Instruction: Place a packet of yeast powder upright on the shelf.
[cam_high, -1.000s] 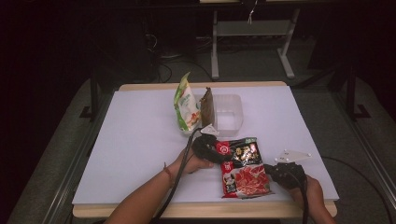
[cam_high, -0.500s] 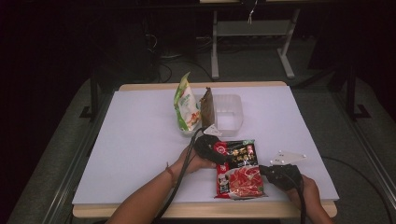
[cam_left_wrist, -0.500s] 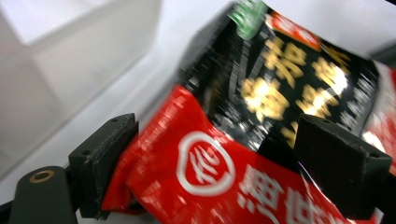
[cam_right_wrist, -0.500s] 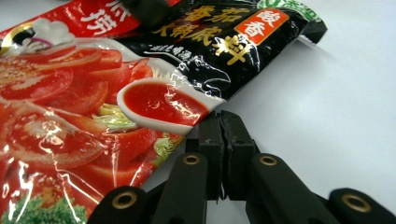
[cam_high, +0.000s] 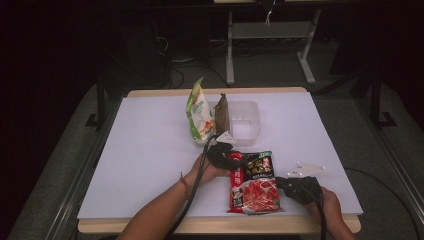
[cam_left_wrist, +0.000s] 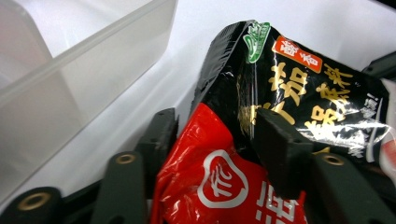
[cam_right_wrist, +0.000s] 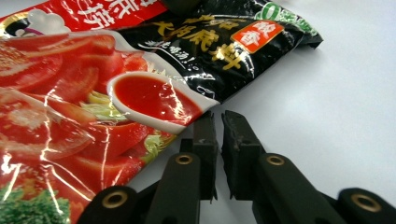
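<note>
The left gripper (cam_high: 231, 159) has just been closing its jaws on the top edge of the red and black sauce packet (cam_high: 252, 184), where before they stood wide. The packet lies in nearly the same place as earlier, flat at the front of the white table (cam_high: 125, 165). The right gripper (cam_high: 282, 186) has opened slightly; its jaws are narrow with nothing between them, just beside the right edge of the packet.

Behind, a green snack bag (cam_high: 199, 111) stands beside a brown packet (cam_high: 221, 114) leaning at the clear plastic container (cam_high: 243, 120), which looks empty inside.

The left gripper view shows the container wall (cam_left_wrist: 93, 79) near the packet (cam_left_wrist: 219, 177); the right gripper view shows the printed tomato picture (cam_right_wrist: 70, 107).
</note>
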